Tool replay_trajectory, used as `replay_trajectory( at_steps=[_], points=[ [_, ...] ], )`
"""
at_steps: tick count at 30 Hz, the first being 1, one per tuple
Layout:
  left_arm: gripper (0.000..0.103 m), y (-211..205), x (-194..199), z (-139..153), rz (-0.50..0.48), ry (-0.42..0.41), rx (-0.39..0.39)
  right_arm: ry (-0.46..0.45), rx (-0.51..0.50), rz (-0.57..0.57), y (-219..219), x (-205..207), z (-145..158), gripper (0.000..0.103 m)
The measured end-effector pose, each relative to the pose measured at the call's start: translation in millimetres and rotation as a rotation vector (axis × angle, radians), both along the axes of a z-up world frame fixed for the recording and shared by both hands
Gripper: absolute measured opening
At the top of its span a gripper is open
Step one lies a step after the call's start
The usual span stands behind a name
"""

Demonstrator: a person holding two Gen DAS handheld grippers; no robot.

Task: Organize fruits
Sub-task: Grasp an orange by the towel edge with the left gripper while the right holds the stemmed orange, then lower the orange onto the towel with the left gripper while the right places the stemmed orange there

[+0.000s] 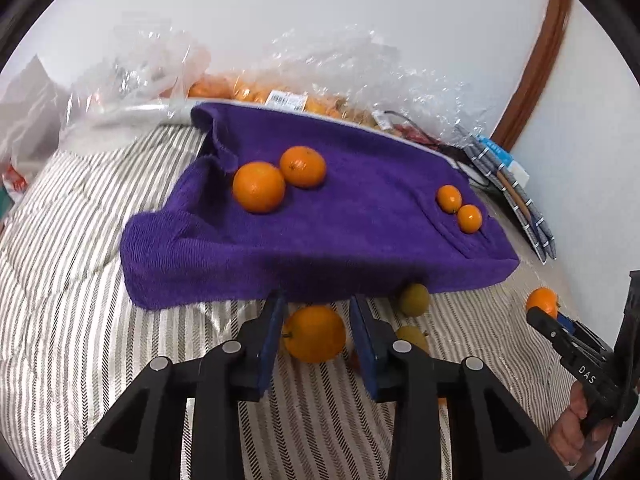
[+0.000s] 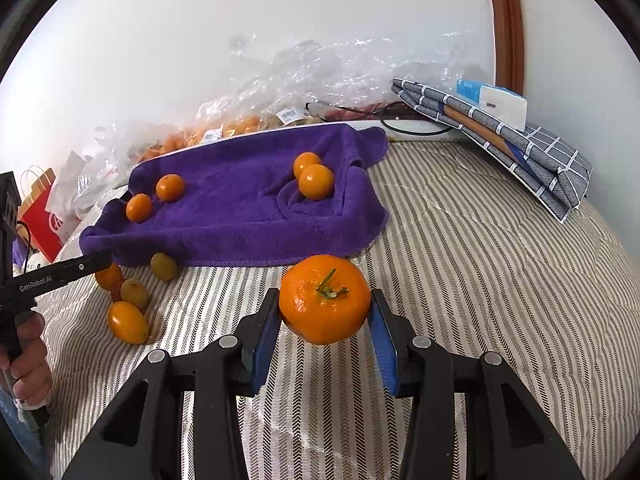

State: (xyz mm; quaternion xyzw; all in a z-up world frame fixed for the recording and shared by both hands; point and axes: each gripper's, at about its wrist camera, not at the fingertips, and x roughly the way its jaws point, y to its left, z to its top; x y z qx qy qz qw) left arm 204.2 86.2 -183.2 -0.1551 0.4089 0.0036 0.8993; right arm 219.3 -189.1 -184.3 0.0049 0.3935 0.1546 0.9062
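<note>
A purple towel (image 1: 340, 216) lies on the striped bed and also shows in the right wrist view (image 2: 240, 216). On it sit two big oranges (image 1: 259, 187) at the left and two small ones (image 1: 449, 198) at the right. My left gripper (image 1: 316, 312) is open, its fingers around an orange (image 1: 315, 334) lying on the bed just before the towel's edge. Two greenish fruits (image 1: 414, 299) lie beside it. My right gripper (image 2: 325, 304) is shut on a stemmed orange (image 2: 325, 300) and holds it above the bed; it also shows at the right of the left wrist view (image 1: 541, 312).
Clear plastic bags of oranges (image 2: 224, 132) lie along the wall behind the towel. A folded grey checked cloth (image 2: 520, 148) with a tissue pack sits at the right. A red paper bag (image 2: 42, 216) stands at the left. More loose fruits (image 2: 127, 322) lie on the striped cover (image 2: 480, 280).
</note>
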Motion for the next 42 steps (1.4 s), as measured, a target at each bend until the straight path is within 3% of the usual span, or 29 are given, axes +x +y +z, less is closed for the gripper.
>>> replay_trajectory(
  at_steps=[6, 10, 22, 29, 33, 37, 42],
  points=[
    [0.038, -10, 3, -10, -0.027, 0.062, 0.055, -0.003, 0.015, -0.003, -3, 0, 1, 0.043],
    [0.032, -15, 3, -11, -0.038, 0.057, 0.083, -0.008, 0.028, -0.003, -5, -1, 2, 0.043],
    [0.032, -4, -9, 10, -0.014, -0.074, 0.011, -0.018, 0.066, 0.003, -9, -2, 5, 0.043],
    [0.032, 7, -11, 26, 0.014, -0.091, -0.03, -0.007, 0.044, 0.033, -1, -2, 10, 0.043],
    [0.032, 15, -16, 47, 0.006, -0.127, -0.08, -0.031, 0.052, 0.062, 5, 3, 30, 0.043],
    [0.032, 19, -7, 72, 0.016, -0.166, -0.025, -0.091, 0.042, 0.09, 16, 18, 58, 0.043],
    [0.032, 26, 17, 82, 0.036, -0.184, 0.003, -0.137, 0.013, 0.115, 34, 46, 72, 0.043]
  ],
)
